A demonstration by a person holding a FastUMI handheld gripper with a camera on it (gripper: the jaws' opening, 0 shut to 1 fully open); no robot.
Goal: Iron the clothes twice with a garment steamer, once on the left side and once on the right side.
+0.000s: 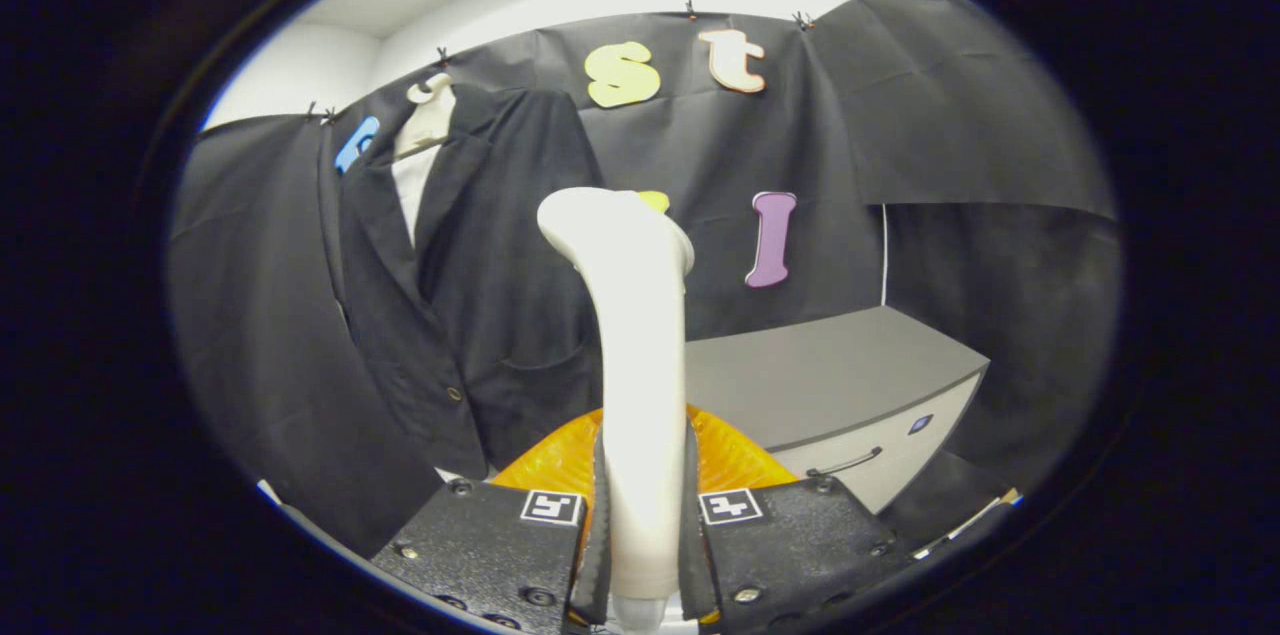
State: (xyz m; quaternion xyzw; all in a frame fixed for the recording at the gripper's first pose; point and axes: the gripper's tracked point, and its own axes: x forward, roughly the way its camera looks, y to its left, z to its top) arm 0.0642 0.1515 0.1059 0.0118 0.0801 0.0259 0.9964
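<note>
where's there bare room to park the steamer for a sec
The grey cabinet top, right of the steamer held in the gripper, looks bare. It is crowded to the left, where the dark jacket hangs against the booth wall.

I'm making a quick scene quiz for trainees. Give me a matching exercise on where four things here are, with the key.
Things:
1. garment steamer
2. dark jacket
3. grey cabinet
4. orange base

Places:
A. beyond the fingers, right of the steamer
B. clamped upright between the fingers of the hand-held gripper
C. hanging on the wall, left of the steamer
D. low, just behind the steamer's handle

Pairs: 1-B, 2-C, 3-A, 4-D
</note>
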